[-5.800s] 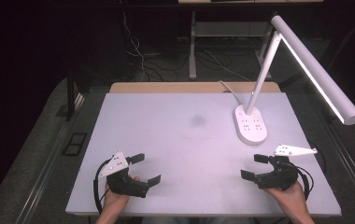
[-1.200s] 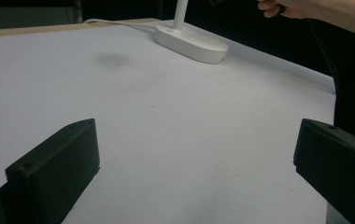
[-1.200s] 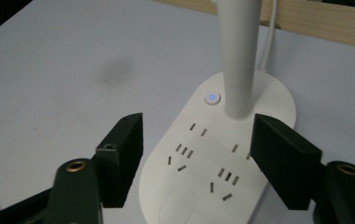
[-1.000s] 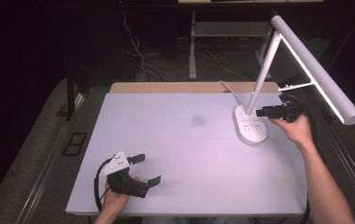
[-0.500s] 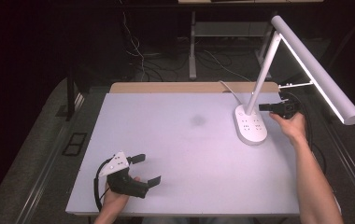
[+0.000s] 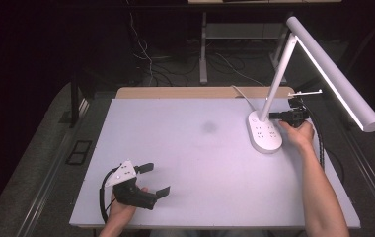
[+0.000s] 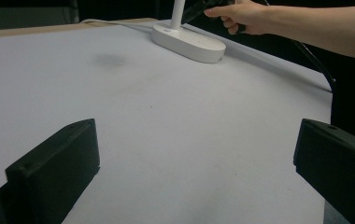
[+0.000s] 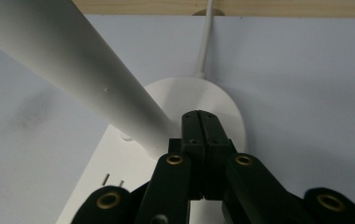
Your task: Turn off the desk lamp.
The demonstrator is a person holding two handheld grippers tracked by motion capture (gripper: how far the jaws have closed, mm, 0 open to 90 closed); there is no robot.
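Lamp (image 6: 274,94) stem meets closed right hand-held gripper (image 6: 273,116), arm outstretched.

We see a dim, dark room around an evenly lit pale surface (image 6: 195,148), soft shadows under the lamp (image 6: 323,74), mild grain, near black fingers (image 8: 202,154) slightly blurred in our gripper views

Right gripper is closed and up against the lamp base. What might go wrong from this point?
1. The right gripper, jaws shut, sits over the lamp base beside the stem; a sideways nudge may swing the long, overhanging head or tip the lamp.
2. Pushing the base could drag its cord at the table's far edge.
3. The left gripper rests open, too far away to steady anything.
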